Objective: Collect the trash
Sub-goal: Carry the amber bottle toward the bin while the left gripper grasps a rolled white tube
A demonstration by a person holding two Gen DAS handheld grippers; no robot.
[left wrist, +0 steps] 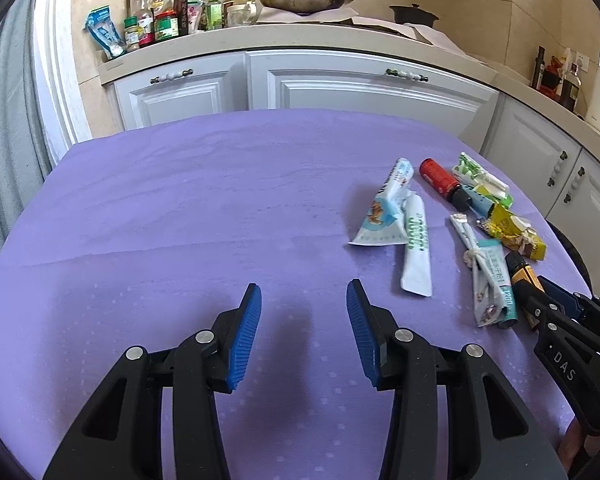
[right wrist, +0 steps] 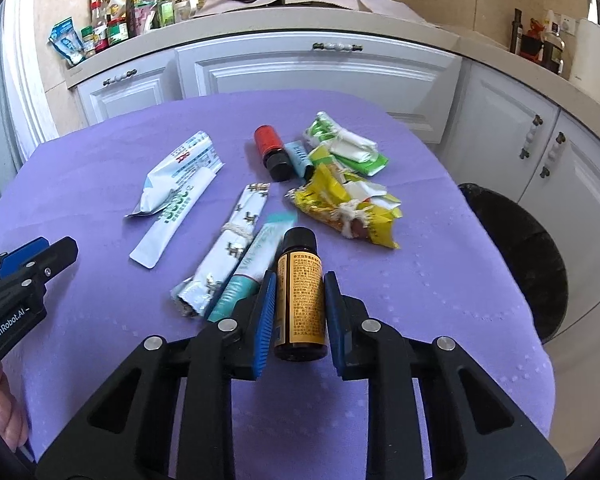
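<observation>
tabletop (right wrist: pixel 440 288): purple cloth, trash strewn toward its right half
bin (right wrist: pixel 528 252): black-lined, just off the tabletop's right edge
left tool (left wrist: pixel 304 304): jaws apart, empty, over bare cloth
right tool (right wrist: pixel 300 292): pads clamped on amber bottle (right wrist: pixel 300 300), cap pointing away
wrappers (right wrist: pixel 340 204): yellow and green, piled beyond the bottle

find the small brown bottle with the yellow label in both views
Left wrist view: brown bottle at the far right edge, its base hidden by the right gripper.
Right wrist view: bottle low centre, between the gripper's blue pads.
Shared landmark: red-labelled bottle.
</observation>
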